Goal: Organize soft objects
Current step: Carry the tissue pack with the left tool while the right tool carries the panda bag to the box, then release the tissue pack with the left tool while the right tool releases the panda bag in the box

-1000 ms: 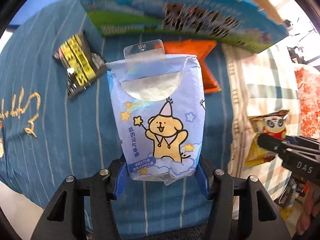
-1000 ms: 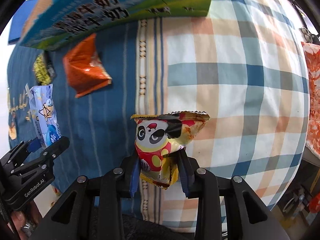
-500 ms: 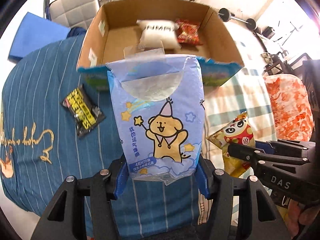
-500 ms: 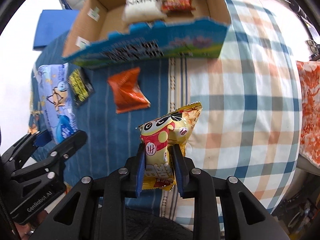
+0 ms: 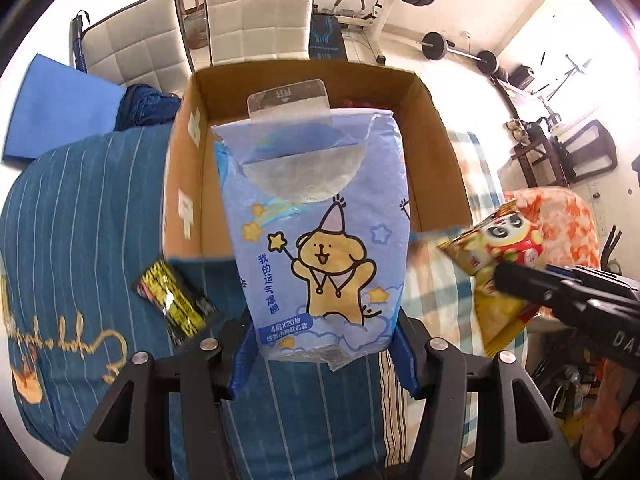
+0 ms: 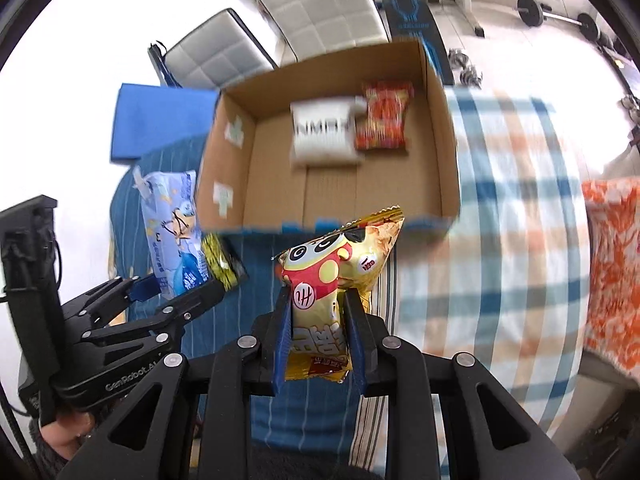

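Observation:
My left gripper [image 5: 322, 354] is shut on a blue tissue pack [image 5: 316, 232] with a cartoon dog, held up in front of the open cardboard box [image 5: 444, 152]. My right gripper [image 6: 318, 324] is shut on a yellow panda snack bag [image 6: 332, 276], held above the box's near edge [image 6: 432, 222]. The snack bag also shows at the right of the left wrist view [image 5: 496, 256]. Inside the box lie a white pack [image 6: 324, 134] and a red snack bag [image 6: 382, 118]. The tissue pack shows at the left of the right wrist view [image 6: 172, 232].
A black and yellow packet [image 5: 174, 306] lies on the blue striped bedding [image 5: 72, 224] left of the box. Checked bedding [image 6: 508, 208] lies to the right, an orange patterned cloth [image 6: 612, 256] beyond it. White chairs [image 5: 256, 12] and gym weights [image 5: 440, 46] stand behind.
Both grippers have risen and moved towards the box with their loads. The box's inside has come into view, and the orange packet on the bedding is out of sight.

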Available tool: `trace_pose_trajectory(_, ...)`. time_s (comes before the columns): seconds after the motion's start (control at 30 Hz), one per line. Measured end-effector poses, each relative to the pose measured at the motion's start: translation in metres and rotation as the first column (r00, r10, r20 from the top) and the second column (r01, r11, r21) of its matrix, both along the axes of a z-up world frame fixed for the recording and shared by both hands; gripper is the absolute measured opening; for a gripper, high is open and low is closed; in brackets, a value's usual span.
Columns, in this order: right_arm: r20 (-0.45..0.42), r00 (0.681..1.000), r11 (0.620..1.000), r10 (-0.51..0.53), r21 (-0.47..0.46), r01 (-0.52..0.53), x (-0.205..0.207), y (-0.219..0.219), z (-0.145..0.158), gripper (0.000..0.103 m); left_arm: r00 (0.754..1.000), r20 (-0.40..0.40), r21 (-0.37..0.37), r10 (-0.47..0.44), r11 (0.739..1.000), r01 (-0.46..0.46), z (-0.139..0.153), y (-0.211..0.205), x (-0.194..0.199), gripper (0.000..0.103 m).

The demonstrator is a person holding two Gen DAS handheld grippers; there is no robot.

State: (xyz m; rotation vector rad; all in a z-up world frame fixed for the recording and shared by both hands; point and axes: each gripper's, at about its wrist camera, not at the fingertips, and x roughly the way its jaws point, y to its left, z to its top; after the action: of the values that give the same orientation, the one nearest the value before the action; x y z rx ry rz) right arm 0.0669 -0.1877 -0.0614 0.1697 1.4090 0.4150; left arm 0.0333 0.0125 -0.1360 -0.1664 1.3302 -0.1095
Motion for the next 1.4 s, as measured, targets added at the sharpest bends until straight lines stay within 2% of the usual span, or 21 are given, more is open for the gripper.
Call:
trace_pose_trajectory(0.13, 0.034, 0.999, 1.0, -0.028, -0.008, 0.028, 0.037, 0.001, 0.003, 0.027, 1.0, -0.006, 0.018, 0.0, 1.0, 0.0, -0.004, 0.011, 0.034, 0.054)
trace_pose_trajectory(0.3, 0.045, 0.998, 0.998, -0.046, -0.041, 0.048, 0.087, 0.006, -0.022, 0.027, 0.999, -0.054, 0.027, 0.006, 1.0, -0.005, -0.026, 0.026, 0.078, 0.054)
trace_pose_trajectory(0.5, -0.056, 0.998, 0.995, -0.034, -0.099, 0.028, 0.138, 0.018, -0.096, 0.027, 0.993, -0.113, 0.032, 0.017, 0.999, -0.013, -0.066, 0.044, 0.122, 0.054)
trace_pose_trajectory(0.63, -0.114, 0.993, 0.994, -0.025, -0.109, 0.013, 0.153, 0.022, -0.142, 0.027, 0.986, -0.168, 0.028, 0.014, 1.0, -0.009, -0.097, 0.051, 0.151, 0.055)
trace_pose_trajectory(0.77, -0.152, 0.988, 0.991, -0.024, -0.131, 0.004, 0.163, 0.023, -0.171, 0.027, 0.978, -0.21, 0.032, 0.003, 0.999, 0.004, -0.124, 0.052, 0.178, 0.056)
trace_pose_trajectory(0.9, -0.156, 0.988, 0.984, 0.012, -0.171, -0.039, 0.169, 0.029, -0.183, 0.027, 0.965, -0.261, 0.026, -0.015, 0.999, 0.023, -0.147, 0.051, 0.196, 0.056)
trace_pose_trajectory(1.1, -0.165, 0.985, 0.975, 0.053, -0.206, -0.087, 0.173, 0.039, -0.19, 0.029, 0.948, -0.318, 0.015, -0.021, 1.0, 0.028, -0.17, 0.048, 0.201, 0.058)
trace_pose_trajectory(1.27, -0.168, 0.984, 0.97, 0.063, -0.223, -0.101, 0.167, 0.042, -0.195, 0.03, 0.934, -0.358, -0.011, 0.019, 1.0, -0.025, -0.179, 0.058, 0.198, 0.061)
trace_pose_trajectory(1.4, -0.16, 0.983, 0.958, 0.093, -0.256, -0.132, 0.159, 0.05, -0.196, 0.033, 0.937, -0.347, -0.009, 0.02, 1.0, -0.025, -0.175, 0.062, 0.198, 0.064)
